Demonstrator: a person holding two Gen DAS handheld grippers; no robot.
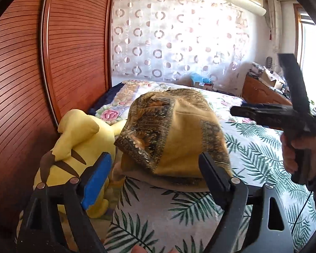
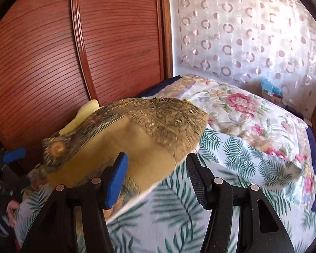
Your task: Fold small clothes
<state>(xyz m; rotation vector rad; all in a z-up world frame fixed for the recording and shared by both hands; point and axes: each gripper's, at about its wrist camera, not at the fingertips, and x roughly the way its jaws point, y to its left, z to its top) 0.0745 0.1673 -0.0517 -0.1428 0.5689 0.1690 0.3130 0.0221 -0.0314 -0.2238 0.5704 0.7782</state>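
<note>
A small mustard-yellow garment with dark gold patterned bands (image 1: 174,135) lies folded in a heap on the leaf-print bed sheet (image 1: 263,158). My left gripper (image 1: 155,168) is open, its jaws wide apart just in front of the garment's near edge, holding nothing. My right gripper (image 2: 155,168) is open and empty, hovering above the garment (image 2: 137,139) at its right edge. The right gripper also shows in the left wrist view (image 1: 284,113), raised at the right, held by a hand.
A yellow plush toy (image 1: 73,147) lies left of the garment against the slatted wooden wardrobe (image 1: 31,73). A floral quilt (image 2: 252,122) covers the far bed. A wooden cabinet with clutter (image 1: 267,84) stands at the right, below a patterned curtain (image 1: 179,38).
</note>
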